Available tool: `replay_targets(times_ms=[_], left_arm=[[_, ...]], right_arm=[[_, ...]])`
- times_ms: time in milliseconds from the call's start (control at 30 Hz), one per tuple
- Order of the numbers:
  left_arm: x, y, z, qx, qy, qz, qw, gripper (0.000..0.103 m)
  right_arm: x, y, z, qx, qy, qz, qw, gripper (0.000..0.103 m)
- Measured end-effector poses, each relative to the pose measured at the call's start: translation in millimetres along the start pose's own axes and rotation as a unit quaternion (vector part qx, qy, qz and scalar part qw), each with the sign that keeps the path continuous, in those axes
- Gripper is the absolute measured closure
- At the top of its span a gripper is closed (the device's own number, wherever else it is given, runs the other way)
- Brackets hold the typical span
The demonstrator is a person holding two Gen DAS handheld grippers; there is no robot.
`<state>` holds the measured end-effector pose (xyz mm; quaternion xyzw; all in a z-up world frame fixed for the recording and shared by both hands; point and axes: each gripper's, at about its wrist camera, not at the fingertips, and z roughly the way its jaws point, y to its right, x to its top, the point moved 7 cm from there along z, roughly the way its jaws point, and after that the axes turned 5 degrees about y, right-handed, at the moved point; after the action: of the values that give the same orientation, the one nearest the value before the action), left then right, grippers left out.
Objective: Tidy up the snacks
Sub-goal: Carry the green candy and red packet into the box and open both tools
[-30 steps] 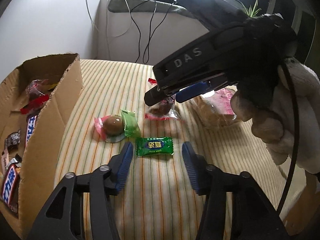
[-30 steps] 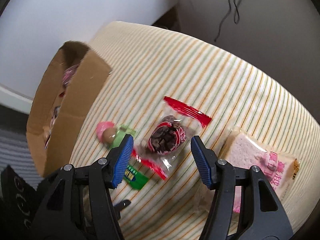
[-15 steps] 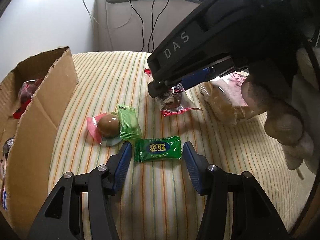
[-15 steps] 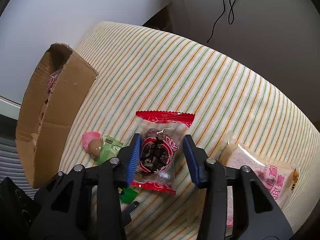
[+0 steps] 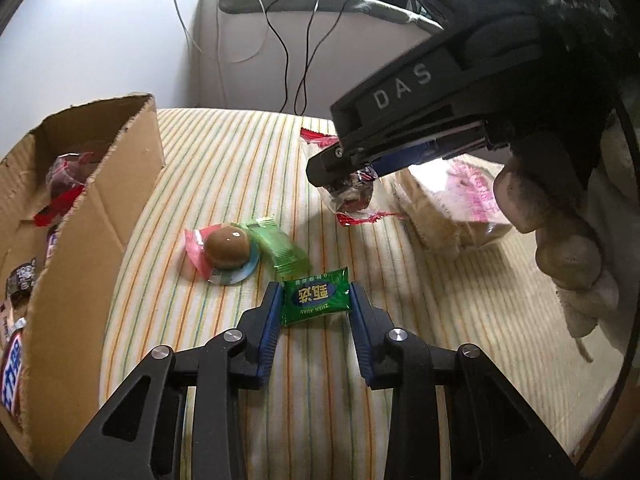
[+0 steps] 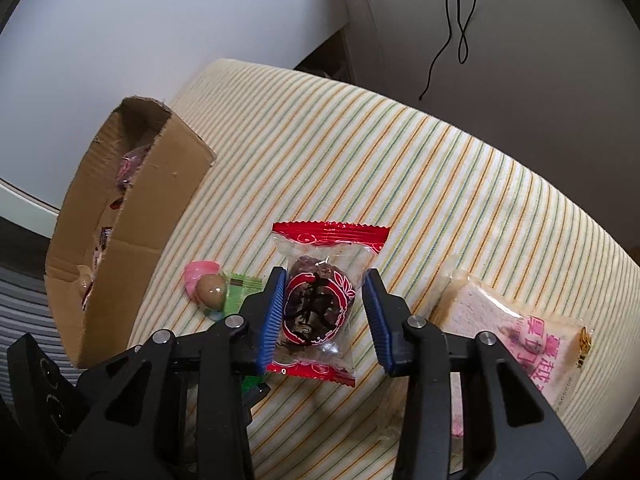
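My left gripper (image 5: 316, 300) is shut on a green candy packet (image 5: 316, 301) that lies on the striped cloth. My right gripper (image 6: 325, 312) is shut on a clear red-edged packet of dark dried fruit (image 6: 320, 308) and holds it just above the cloth; it also shows in the left wrist view (image 5: 352, 196). A brown egg in pink wrap (image 5: 226, 249) and a light green packet (image 5: 282, 249) lie just beyond the left gripper. A cardboard box (image 5: 96, 216) with several snacks stands at the left.
A wrapped slice of bread (image 6: 516, 332) lies on the right of the cloth. The box also shows in the right wrist view (image 6: 132, 240). A wall with hanging cables (image 5: 280, 40) rises behind the cloth-covered surface (image 5: 224, 160).
Both grippers have closed on their packets: the left on the green candy, the right on the dried fruit packet, which has lifted slightly off the cloth.
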<state>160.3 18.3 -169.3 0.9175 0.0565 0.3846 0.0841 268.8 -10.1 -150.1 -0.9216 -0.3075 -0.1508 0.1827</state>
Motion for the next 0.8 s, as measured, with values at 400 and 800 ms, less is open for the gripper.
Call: replay_targets(times_ms=[400,800], left_arm=[[-1.1,2.9,-35.4,-0.007,0.034,-0.008,0.9994,0.072],[14.6,-24.0,-87.1,0.012,0.082,-0.024,0.9962,0.072]], right_arm=[[3.7,-3.4,-30.9,0.004,0.025,-0.015,1.000,0.062],[22.8,-38.6,-55.8,0.009,0.053,-0.052,0.997,0.062]])
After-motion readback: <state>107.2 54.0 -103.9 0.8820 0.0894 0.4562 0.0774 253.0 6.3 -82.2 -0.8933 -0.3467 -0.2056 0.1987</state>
